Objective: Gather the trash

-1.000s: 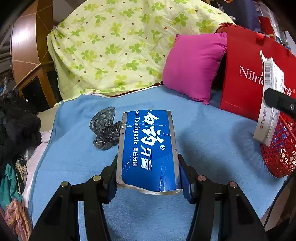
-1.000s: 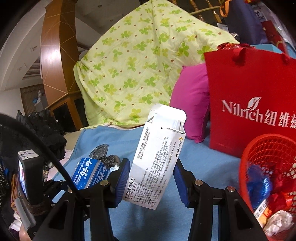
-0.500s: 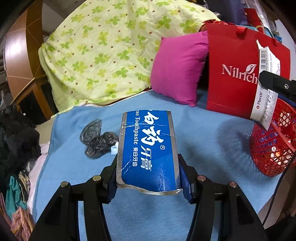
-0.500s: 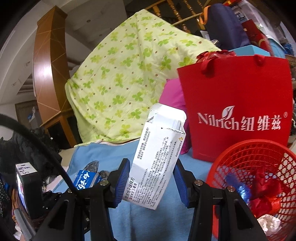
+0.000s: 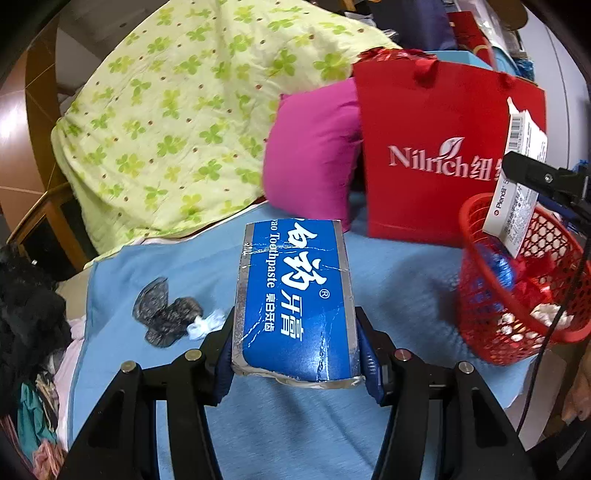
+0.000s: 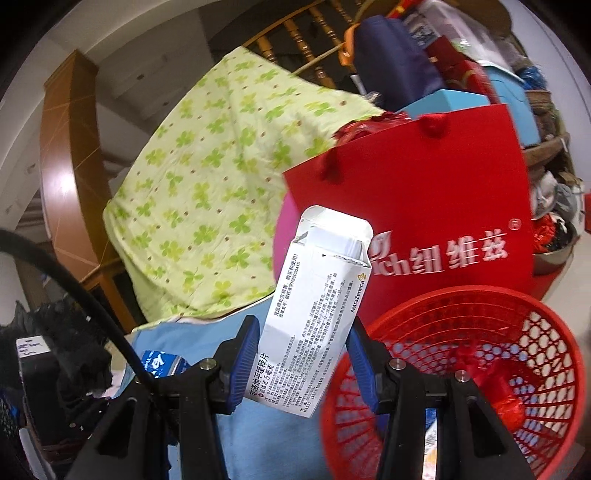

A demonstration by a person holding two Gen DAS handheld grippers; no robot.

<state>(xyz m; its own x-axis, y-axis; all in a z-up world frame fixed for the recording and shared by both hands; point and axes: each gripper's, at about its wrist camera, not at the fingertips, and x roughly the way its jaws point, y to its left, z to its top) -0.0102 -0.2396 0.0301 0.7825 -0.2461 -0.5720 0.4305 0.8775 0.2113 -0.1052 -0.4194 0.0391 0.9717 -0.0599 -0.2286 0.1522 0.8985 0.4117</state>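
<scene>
Holding two items not yet binned: left gripper (image 5: 297,354) jaws pinching blue toothpaste box (image 5: 295,302), right gripper (image 6: 301,365) jaws pinching white medicine carton (image 6: 314,310) beside part-filled red basket (image 6: 480,314); black bag (image 5: 166,314) remains on blue blanket (image 5: 399,280).

A clover-print quilt (image 5: 184,122) is draped over a wooden banister (image 6: 295,33). Beside it stands curved wooden furniture (image 6: 66,177), under a white ceiling (image 6: 140,40).
</scene>
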